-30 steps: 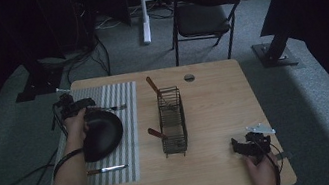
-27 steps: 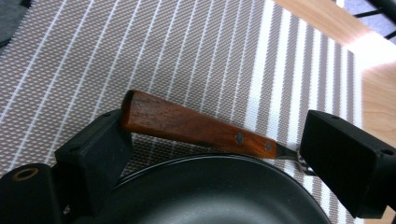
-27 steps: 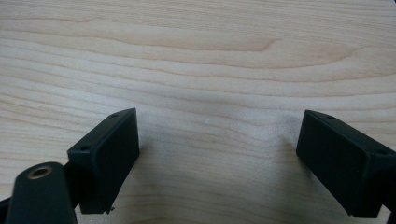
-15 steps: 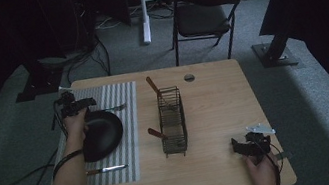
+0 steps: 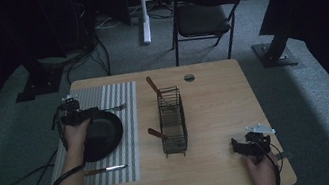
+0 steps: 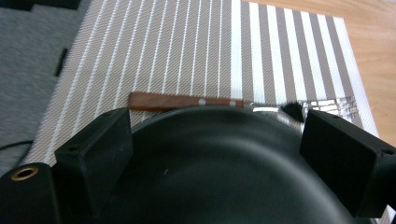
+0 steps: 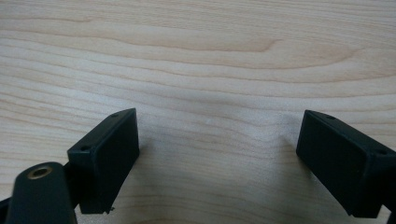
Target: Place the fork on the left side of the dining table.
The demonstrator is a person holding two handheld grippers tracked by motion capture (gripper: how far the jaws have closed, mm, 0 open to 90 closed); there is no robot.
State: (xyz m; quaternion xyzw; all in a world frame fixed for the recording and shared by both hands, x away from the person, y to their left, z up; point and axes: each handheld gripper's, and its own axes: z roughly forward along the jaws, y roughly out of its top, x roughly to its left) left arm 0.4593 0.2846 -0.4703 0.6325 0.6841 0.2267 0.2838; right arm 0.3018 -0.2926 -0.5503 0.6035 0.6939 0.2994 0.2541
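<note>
Each black claw (image 7: 219, 163) has blocky, screw-dotted jaws, a brass eyelet and a trailing black cable.

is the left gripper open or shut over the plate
Open: the left gripper has its jaws spread wide over the black plate, gripping nothing.

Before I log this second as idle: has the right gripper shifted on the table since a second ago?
No. The right gripper sits near the table's front right corner, equally far from the wire rack as before, jaws open.

The left tongs (image 5: 72, 115) sit at the black pan (image 5: 101, 133) on the striped mat (image 5: 125, 144).
</note>
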